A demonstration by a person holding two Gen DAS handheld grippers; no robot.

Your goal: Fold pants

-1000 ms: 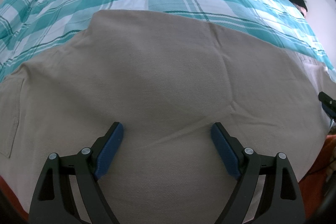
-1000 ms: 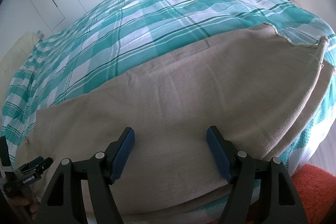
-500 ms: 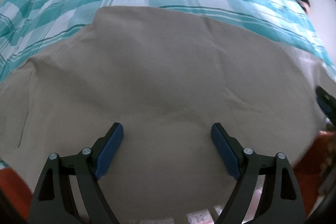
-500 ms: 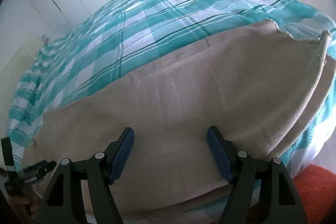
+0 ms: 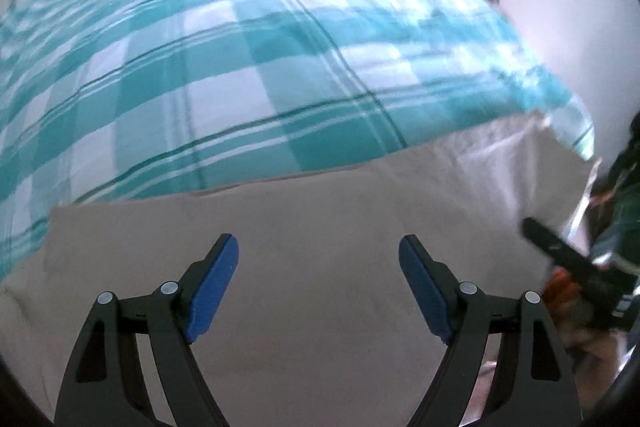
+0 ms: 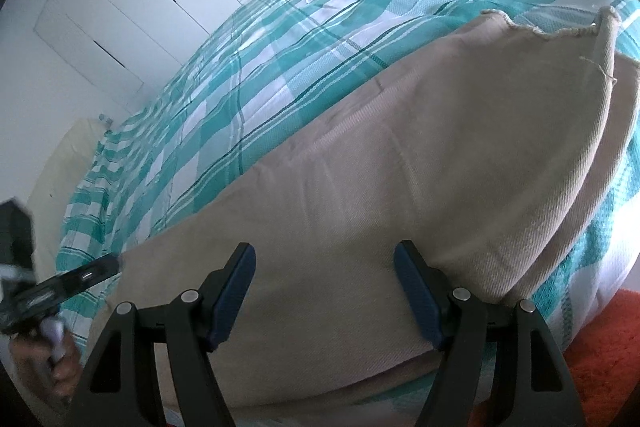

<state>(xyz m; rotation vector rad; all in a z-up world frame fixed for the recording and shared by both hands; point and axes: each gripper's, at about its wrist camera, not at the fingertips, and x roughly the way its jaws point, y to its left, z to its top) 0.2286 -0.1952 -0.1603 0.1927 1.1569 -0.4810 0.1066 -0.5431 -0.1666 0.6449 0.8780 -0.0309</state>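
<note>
I see the beige pants point(image 6: 360, 195) lying flat along the near edge of the teal plaid bedspread point(image 6: 280, 67). My left gripper point(image 5: 319, 287) and right gripper point(image 6: 324, 291) hang spread, gripping nothing.

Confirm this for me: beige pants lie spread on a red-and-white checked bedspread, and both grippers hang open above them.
Wrong colour. The bedspread is teal-and-white checked, not red-and-white, as the right wrist view shows clearly. The rest holds: the beige pants lie spread on it, and the left gripper and right gripper hang open above them.
</note>
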